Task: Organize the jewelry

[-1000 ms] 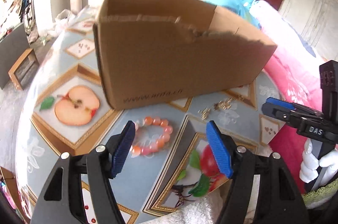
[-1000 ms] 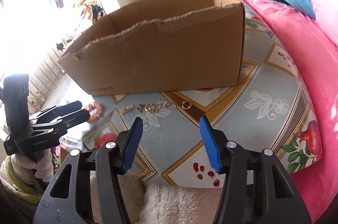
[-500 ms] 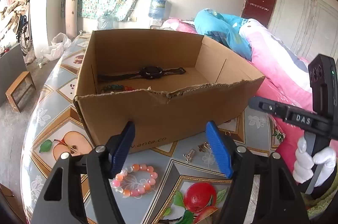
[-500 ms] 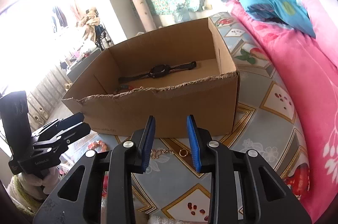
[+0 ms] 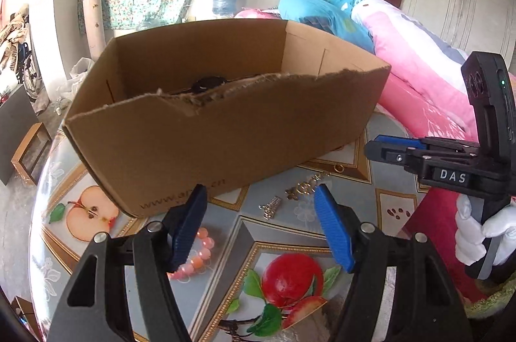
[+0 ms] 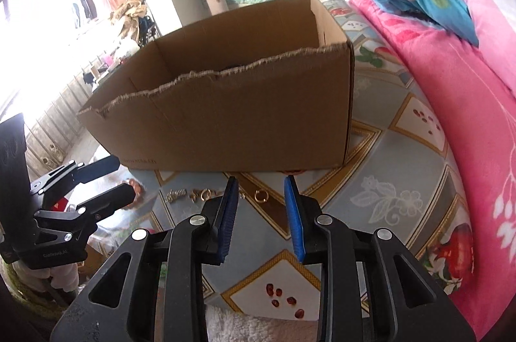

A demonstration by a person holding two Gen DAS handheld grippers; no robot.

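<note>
Evidently my right gripper (image 6: 261, 206) has just been closing: its jaws now stand narrowed but not clenched, with nothing between the pads. A second ago they were set wide. Both cameras have also shifted against the cardboard box (image 5: 225, 129); half a second ago each looked well down into it, whereas now only the dark watch (image 5: 208, 83) shows over the torn front rim in the left view. I judge this narrowing to be preparation for a small pick, not a grasp already made.

My left gripper (image 5: 261, 226) hangs released, jaws wide and empty.

Jewelry outside the box lies on the patterned tabletop (image 6: 387, 167), along the strip between the box's front wall and the near edge. The gold ring (image 6: 260, 196) sits just ahead of my right fingertips, roughly in line with the gap and near the box's front wall. The gold chain (image 6: 201, 194) and the small silver piece (image 6: 175, 195) lie further toward the left side of that strip. The pink bead bracelet (image 5: 196, 258) rests nearer the near edge, partly hidden behind my left gripper's left finger (image 5: 188, 226).

I judge that four pieces remain to be boxed.
</note>
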